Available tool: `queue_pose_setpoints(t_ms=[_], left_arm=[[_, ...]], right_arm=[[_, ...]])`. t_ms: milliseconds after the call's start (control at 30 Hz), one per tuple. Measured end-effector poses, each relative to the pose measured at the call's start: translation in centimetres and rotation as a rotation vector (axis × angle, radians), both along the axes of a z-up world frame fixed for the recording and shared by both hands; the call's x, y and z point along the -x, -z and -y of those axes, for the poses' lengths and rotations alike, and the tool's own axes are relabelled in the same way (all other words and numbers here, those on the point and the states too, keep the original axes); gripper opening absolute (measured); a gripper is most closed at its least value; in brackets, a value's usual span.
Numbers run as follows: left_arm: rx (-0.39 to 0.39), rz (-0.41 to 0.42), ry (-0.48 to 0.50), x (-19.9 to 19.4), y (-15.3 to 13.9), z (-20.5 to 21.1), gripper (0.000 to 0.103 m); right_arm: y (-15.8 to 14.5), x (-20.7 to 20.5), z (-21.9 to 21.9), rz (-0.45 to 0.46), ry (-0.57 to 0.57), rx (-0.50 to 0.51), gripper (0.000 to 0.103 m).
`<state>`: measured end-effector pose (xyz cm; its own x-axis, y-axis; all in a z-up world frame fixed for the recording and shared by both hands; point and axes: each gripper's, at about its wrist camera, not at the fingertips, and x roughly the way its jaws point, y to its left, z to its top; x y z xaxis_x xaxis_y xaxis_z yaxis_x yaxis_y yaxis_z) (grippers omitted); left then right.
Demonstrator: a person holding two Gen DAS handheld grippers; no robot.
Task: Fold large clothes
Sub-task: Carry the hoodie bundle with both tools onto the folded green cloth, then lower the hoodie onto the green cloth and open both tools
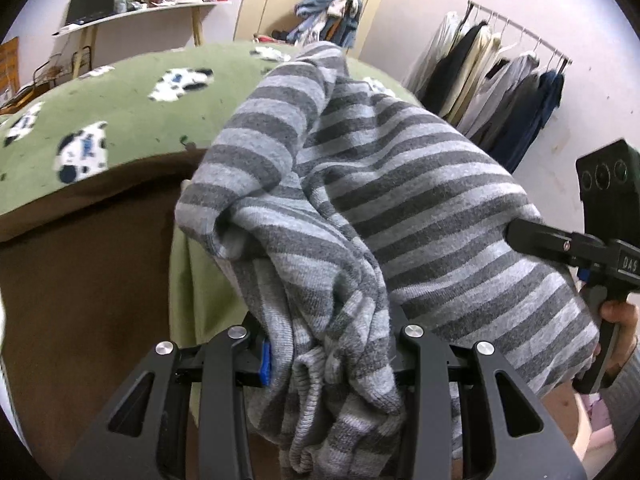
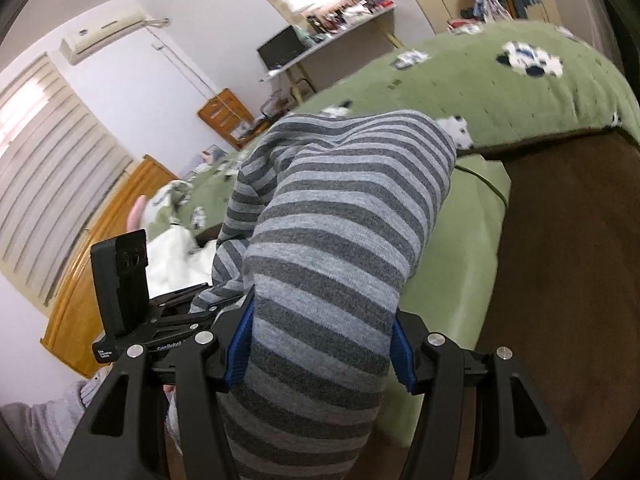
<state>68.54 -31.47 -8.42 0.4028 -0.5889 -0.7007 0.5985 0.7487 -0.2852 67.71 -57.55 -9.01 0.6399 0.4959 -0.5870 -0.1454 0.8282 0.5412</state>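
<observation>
The left gripper [image 1: 332,364] has its jaws clamped on a bunched fold of the grey striped sweater [image 1: 360,184], the knit crammed between the two fingers and spilling down below them in loose, crumpled folds. A strip of blue pad [image 1: 265,364] shows on the inner face of the left finger, pressed against the fabric; the opposite pad is hidden by the cloth. From this grip the sweater rises up and away ahead of the jaws, forming a draped hump with a rolled, open hem or cuff to the left of the jaw line. Off to the right of these jaws, the right gripper [image 1: 516,232] reaches into the same garment, its finger buried in the striped knit, with a hand [image 1: 618,332] wrapped round its handle. In the right wrist view, the right gripper [image 2: 320,348] is likewise closed on the sweater [image 2: 340,208]: a thick striped roll fills the gap, both blue pads [image 2: 240,344] squeezing its sides, and the cloth runs forward from the jaws and hangs below them. Just left of these jaws sits the left gripper [image 2: 176,312] with its camera block. Beyond and beneath the lifted sweater lies a green bedspread [image 2: 460,80] with white and dark animal patches, and a brown bed base [image 2: 560,240] is right of the jaws.
</observation>
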Motion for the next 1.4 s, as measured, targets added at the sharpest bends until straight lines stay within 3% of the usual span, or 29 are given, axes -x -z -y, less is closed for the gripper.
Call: queue_pose_setpoints(t_ms=[133,233,300,500,633,767,800,833,900,1133,1400], left_arm=[[-0.031,0.012,0.006,-2.4,3.5,1.6,0.039],[-0.024,-0.029,0.034,-4.0,7.1,1.9,0.042],[-0.034,-0.013,0.063,-4.1,7.9,2.2,0.043],[-0.076,0.024,0.058,-3.8,7.5,2.8,0.051],[-0.210,0.139,-0.007,-3.7,6.4,3.1,0.085],[-0.277,0.225,-0.002,-3.0,4.4,2.4,0.091],[-0.287,0.245,0.009,-2.5,3.9,2.2,0.092],[-0.285,0.262,0.030,-1.5,3.0,2.0,0.092],[-0.256,0.272,0.045,-0.1,1.8,1.4,0.094],[-0.031,0.270,0.124,5.7,-1.0,2.9,0.096],[0.043,0.185,0.052,5.0,1.6,4.6,0.096]], right_arm=[[4.2,-2.4,1.0,-0.020,0.009,0.000,0.057],[6.8,-2.7,1.2,-0.032,0.012,0.006,0.058],[7.7,-2.5,1.5,-0.025,0.017,-0.010,0.059],[7.8,-2.3,1.6,-0.018,0.019,-0.010,0.064],[6.9,-2.9,1.1,-0.044,0.015,0.035,0.069],[5.5,-2.9,0.8,-0.078,0.040,0.124,0.074],[5.1,-2.7,0.9,-0.070,0.050,0.154,0.079],[4.0,-2.3,0.9,-0.044,0.075,0.214,0.084],[2.2,-1.9,1.3,-0.006,0.091,0.246,0.085],[-2.5,-6.1,-0.4,0.042,0.010,0.310,0.085],[-1.4,-12.3,-6.2,0.042,-0.105,0.415,0.085]])
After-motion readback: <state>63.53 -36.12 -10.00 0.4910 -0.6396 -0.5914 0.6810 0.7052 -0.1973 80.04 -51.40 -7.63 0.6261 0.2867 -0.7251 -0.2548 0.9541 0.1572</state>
